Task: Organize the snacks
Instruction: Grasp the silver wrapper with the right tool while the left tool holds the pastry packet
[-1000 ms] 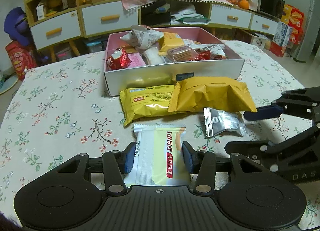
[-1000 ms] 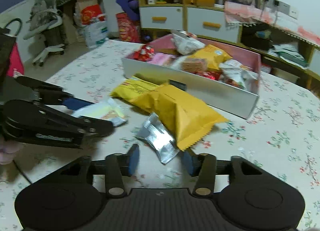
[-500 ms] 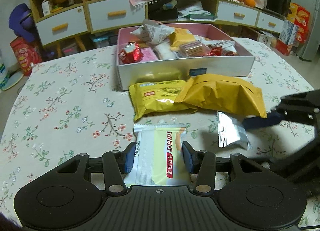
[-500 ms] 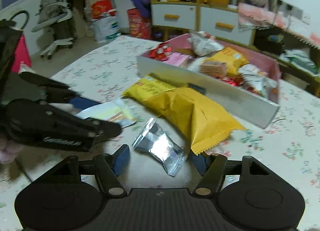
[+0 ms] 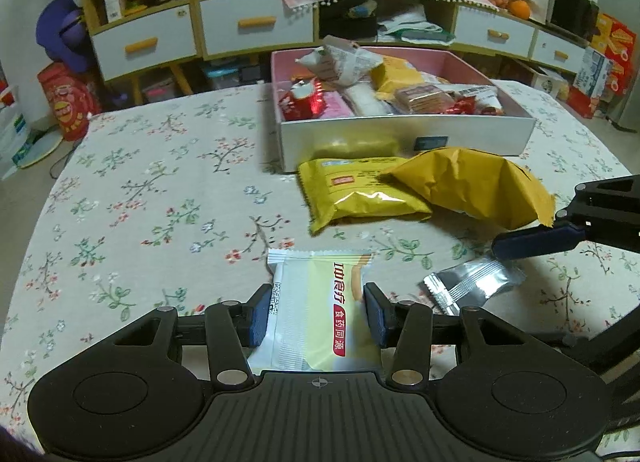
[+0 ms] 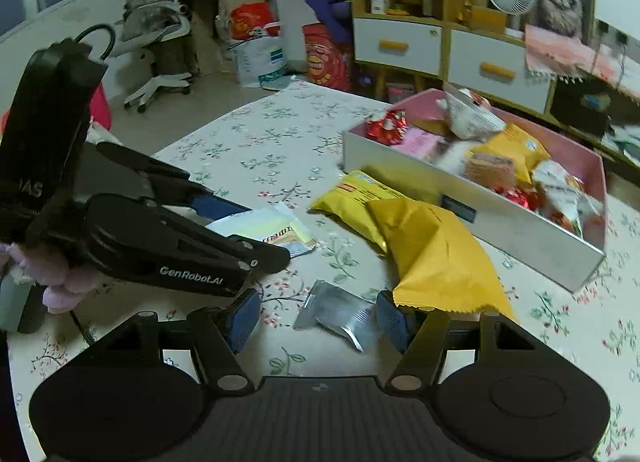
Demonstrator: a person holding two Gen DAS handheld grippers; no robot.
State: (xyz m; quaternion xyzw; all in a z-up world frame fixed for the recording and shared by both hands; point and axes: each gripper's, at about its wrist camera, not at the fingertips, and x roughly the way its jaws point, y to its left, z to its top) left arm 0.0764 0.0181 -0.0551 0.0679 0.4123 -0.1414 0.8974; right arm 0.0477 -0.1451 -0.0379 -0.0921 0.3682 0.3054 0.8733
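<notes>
The work surface was a table under a floral cloth point(image 5: 140, 197), with drawer cabinets behind it. A pink-lined box point(image 5: 400, 137) at the far side already held assorted snacks. Two yellow packets point(image 5: 360, 193) lay just in front of its near wall. A white-and-yellow snack packet point(image 5: 320, 314) sat clamped between the pads of the left gripper point(image 5: 316, 320), low over the cloth. A small silver packet point(image 6: 340, 312) lay on the cloth between the fingers of the right gripper point(image 6: 316, 318), whose jaws were closing but did not yet press on it. The step in hand appeared to be pickup. The next move would likely call for a firm closure, then carriage to the box.
</notes>
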